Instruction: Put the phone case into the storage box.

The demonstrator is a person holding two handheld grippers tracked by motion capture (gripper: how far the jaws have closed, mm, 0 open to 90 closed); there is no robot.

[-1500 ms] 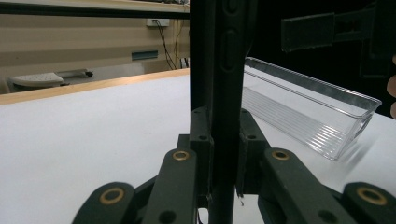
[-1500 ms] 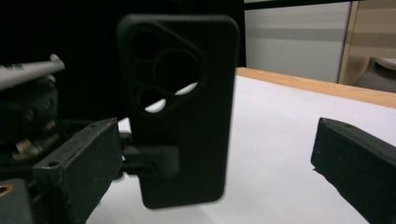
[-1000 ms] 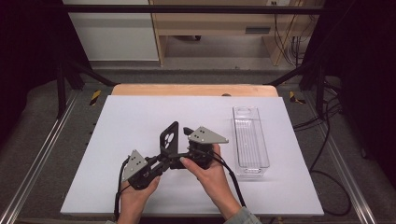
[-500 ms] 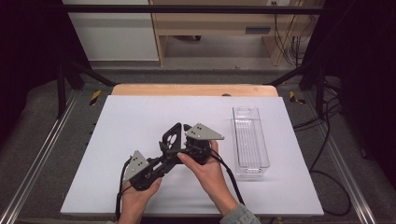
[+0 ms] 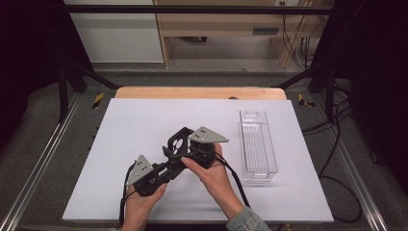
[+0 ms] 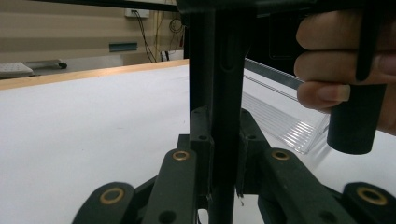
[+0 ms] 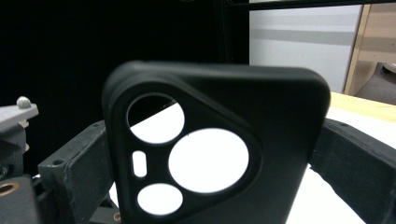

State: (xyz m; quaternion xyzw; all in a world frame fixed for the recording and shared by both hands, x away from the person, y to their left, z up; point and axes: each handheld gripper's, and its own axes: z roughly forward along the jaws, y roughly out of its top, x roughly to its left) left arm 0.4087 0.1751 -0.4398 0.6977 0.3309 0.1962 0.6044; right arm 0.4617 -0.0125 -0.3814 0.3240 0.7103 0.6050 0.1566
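Phone case [image 7: 219, 154], black, light and flexible, held above the table [image 5: 144, 120] edge-on in the closed left claw [image 6: 219, 154], its flanks between the right claw [image 5: 185, 147] jaws; best gripped at rigid rims.

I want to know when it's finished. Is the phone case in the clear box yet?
Not yet. The black phone case is off the table, pinched between the left gripper and the right gripper. The clear box sits apart with nothing in it, so putting the case in may be left.
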